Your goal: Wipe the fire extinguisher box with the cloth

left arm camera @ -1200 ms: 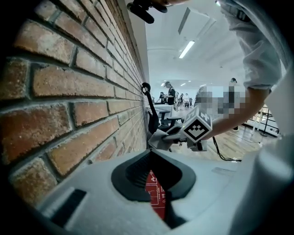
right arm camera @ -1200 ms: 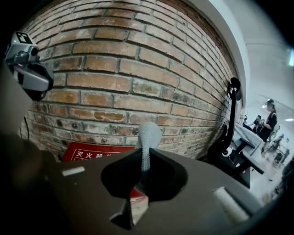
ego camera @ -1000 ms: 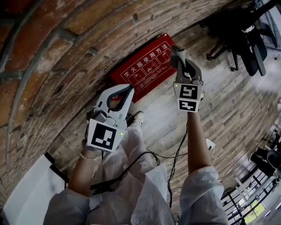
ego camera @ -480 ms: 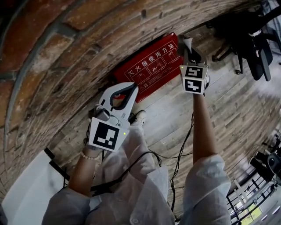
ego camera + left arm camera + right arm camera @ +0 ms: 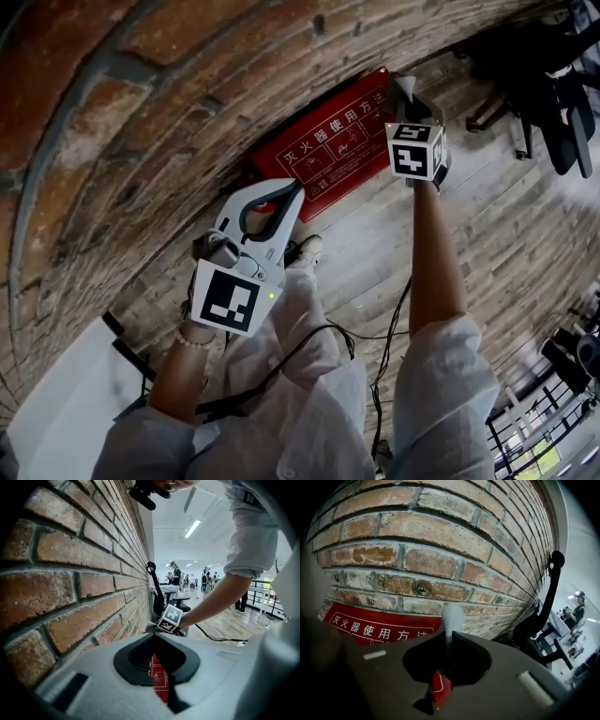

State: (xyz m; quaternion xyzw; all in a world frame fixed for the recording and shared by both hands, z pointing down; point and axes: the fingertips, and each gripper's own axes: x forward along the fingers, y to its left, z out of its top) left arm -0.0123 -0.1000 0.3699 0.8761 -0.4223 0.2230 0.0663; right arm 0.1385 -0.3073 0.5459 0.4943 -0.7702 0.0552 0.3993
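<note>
Fire extinguisher box (image 5: 328,150), red, sits on the floor (image 5: 506,234) against a brick wall (image 5: 141,112). Right gripper (image 5: 405,92), by its end, pinches a pale cloth (image 5: 451,616). Left gripper (image 5: 296,189) hovers nearby, jaws closed on nothing.

I see wooden floor (image 5: 525,234), red fire extinguisher box (image 5: 323,150) standing on it against brick wall (image 5: 141,112), black chair (image 5: 553,75) right of the box

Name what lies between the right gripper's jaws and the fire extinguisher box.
A grey cloth. The right gripper pinches it, and it sticks out toward the right end of the fire extinguisher box. The right gripper view shows this.
</note>
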